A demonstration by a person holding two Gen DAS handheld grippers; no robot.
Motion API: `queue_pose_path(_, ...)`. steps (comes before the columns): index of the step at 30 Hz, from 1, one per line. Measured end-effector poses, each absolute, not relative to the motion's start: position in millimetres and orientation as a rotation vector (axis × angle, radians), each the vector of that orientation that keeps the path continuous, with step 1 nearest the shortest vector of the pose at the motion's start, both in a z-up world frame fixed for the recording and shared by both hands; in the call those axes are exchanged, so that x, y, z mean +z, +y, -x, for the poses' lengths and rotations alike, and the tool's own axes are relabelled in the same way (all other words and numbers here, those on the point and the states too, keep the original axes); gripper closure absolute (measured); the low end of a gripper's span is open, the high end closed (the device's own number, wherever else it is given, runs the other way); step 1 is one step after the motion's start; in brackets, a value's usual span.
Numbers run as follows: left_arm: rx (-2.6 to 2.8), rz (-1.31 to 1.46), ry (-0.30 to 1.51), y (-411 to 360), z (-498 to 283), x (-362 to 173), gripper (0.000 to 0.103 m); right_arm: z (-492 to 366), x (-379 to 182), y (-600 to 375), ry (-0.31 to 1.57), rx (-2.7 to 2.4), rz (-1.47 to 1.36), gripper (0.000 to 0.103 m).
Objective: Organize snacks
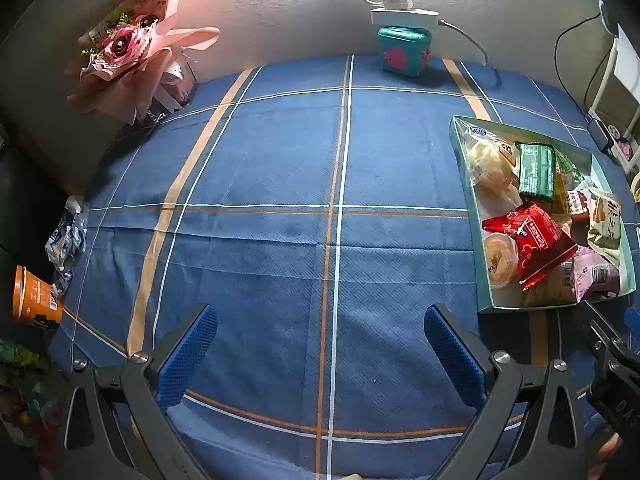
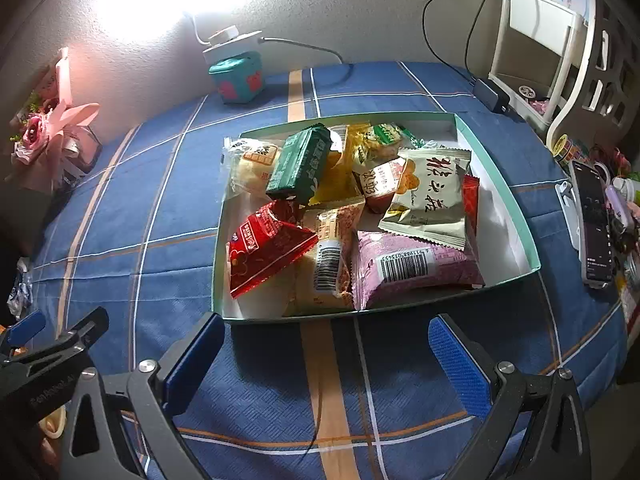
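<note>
My right gripper (image 2: pixel 326 354) hangs over the blue checked tablecloth (image 2: pixel 132 216) with its jaws spread wide and nothing between them. The snack box (image 2: pixel 520 224), a shallow tray with a teal rim, fills the middle of the right wrist view, just beyond my fingertips; its near wall runs across the frame right above the gap between the jaws, not touching either blue pad (image 2: pixel 460 360). Inside, the packets lie heaped: a red packet (image 2: pixel 268 248) at the box's lower left, a pink packet (image 2: pixel 416 268) with a barcode at the lower right, a cream packet (image 2: pixel 430 196) with dark lettering above it, a dark green packet (image 2: pixel 300 166) toward the upper left, and a clear-wrapped pastry (image 2: pixel 250 168) beside that at the far left edge.

My left gripper (image 1: pixel 320 350) is likewise parted and empty. Bare cloth lies between its pads. In the left wrist view the same box (image 1: pixel 456 136) sits at the right edge of the frame, well off to the side of the jaws, beyond the right-hand finger (image 1: pixel 452 352).

Along the far wall, at the top centre of the left view, stands a teal tin (image 1: pixel 404 50) with a white power strip (image 1: pixel 404 14) on top. A pink bouquet (image 1: pixel 128 52) leans in the upper left. An orange cup (image 1: pixel 34 296) lies at the left edge.
</note>
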State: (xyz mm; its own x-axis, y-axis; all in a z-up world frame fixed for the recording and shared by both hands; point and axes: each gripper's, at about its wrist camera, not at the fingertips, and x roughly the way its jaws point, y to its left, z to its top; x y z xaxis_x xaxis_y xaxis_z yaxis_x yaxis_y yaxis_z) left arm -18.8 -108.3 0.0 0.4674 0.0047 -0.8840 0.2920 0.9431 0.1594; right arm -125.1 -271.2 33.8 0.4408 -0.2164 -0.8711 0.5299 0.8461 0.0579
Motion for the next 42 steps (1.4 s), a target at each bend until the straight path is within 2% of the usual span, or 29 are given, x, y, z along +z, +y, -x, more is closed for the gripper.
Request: queue_pose_path(42,-0.169,-0.295,1.061,-108.3,17.9,6.6,0.0,120.5,38.9,-269.9,1.016,-0.447,-0.309,0.0)
